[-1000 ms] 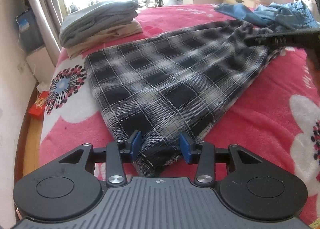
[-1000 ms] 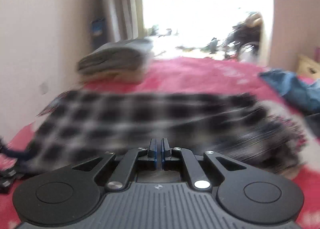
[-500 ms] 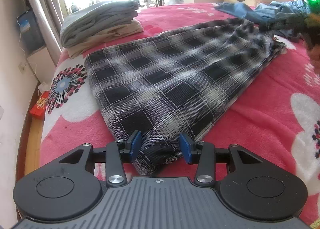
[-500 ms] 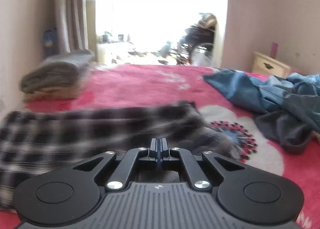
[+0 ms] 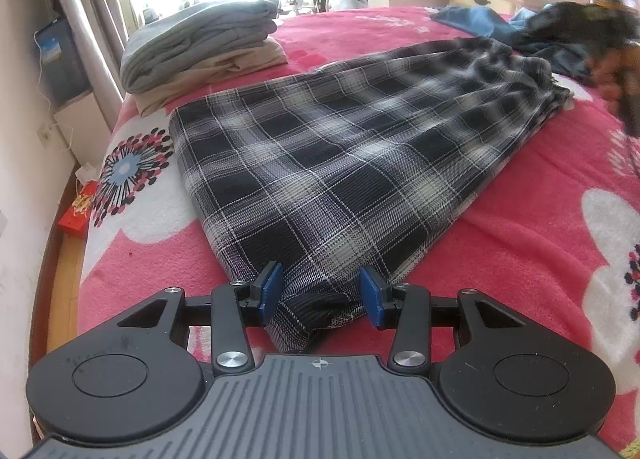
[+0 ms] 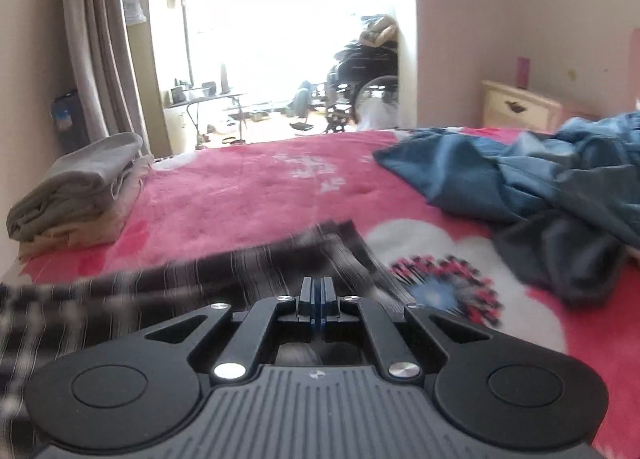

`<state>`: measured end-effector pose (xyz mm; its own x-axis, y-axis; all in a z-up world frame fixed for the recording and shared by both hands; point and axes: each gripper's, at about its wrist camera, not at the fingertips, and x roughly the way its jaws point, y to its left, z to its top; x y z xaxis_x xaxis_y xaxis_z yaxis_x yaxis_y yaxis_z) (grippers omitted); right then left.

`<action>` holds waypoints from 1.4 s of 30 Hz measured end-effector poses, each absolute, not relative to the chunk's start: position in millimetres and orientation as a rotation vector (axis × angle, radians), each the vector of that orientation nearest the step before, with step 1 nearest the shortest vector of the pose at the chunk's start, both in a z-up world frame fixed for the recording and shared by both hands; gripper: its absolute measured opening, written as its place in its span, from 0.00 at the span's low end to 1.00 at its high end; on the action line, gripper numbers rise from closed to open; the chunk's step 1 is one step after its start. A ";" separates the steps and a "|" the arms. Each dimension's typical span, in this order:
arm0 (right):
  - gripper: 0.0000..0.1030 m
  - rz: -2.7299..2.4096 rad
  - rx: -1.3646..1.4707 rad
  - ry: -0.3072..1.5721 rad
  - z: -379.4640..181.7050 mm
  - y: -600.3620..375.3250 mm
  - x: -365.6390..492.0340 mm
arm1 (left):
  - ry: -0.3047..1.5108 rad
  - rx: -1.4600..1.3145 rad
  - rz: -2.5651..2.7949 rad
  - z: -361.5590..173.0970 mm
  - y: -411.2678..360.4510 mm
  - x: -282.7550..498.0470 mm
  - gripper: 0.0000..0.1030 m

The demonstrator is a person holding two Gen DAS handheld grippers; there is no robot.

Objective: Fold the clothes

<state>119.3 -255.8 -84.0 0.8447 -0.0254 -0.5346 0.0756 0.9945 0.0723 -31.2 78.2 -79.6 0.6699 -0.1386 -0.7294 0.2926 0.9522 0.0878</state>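
I'm mid-fold on the plaid garment (image 5: pixel 340 163), spread across the bed (image 5: pixel 520 259). My left tongs (image 5: pixel 320 293) stand apart around its near corner; my right tongs (image 6: pixel 317 299) are pressed together, seemingly empty through the blur. Next I need a fresh grip on the far edge.

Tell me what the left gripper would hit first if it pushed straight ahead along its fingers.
The plaid cloth. Its bunched near end already sits between the left gripper pads, and the gripper tilts down toward the bed, so it would likely plough into the cloth at once.
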 end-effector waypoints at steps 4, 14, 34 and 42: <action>0.00 -0.051 0.067 0.630 -108.1 -262.8 165.3 | 0.804 0.207 -0.247 -79.4 77.8 -31.0 0.41; 0.02 -0.128 0.150 0.655 -114.2 -310.9 172.9 | 0.815 0.214 -0.250 -80.6 77.1 -28.3 0.42; 0.05 0.083 0.114 0.624 -68.5 -219.5 71.1 | 0.842 0.185 -0.186 -76.9 69.7 -25.9 0.44; 0.05 0.410 0.069 0.745 -92.6 -136.3 35.9 | 0.845 0.200 -0.177 -76.8 66.8 -26.1 0.44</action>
